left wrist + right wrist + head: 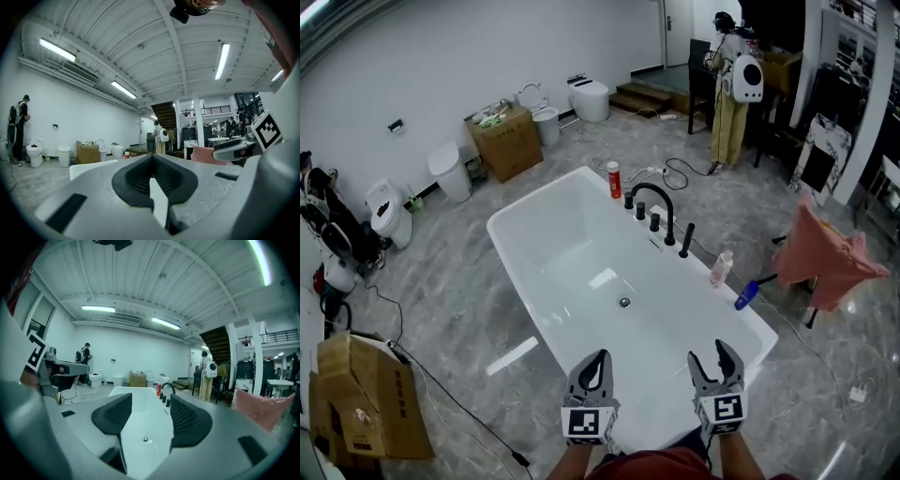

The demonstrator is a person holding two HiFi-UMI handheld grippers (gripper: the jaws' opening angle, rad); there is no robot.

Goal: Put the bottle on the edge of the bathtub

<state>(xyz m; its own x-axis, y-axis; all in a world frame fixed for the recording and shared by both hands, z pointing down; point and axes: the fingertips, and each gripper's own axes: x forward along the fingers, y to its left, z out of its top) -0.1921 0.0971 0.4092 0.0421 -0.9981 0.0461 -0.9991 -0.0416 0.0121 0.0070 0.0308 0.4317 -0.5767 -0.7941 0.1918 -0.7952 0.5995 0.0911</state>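
Note:
The white bathtub (pixel 546 211) fills the middle of the head view, with a black faucet (pixel 654 199) on its right rim. A red bottle (pixel 613 179) stands at the far corner of that rim. Nearer along the same rim stand a clear pinkish bottle (pixel 721 268) and a blue bottle (pixel 746 294). Both grippers hover over the tub's near end, holding nothing. My left gripper (pixel 598 364) has its jaws together, with only a sliver between the pads (pixel 140 176). My right gripper (pixel 713 353) is open; between its pads (pixel 185 420) I see the tub floor and drain (pixel 145 439).
A person (pixel 729 94) stands at the far right by dark furniture. A pink cloth (pixel 827 255) hangs over a stand right of the tub. Cardboard boxes (pixel 504 141) and toilets (pixel 589 97) line the back wall. Another box (pixel 366 403) and cables lie at the left.

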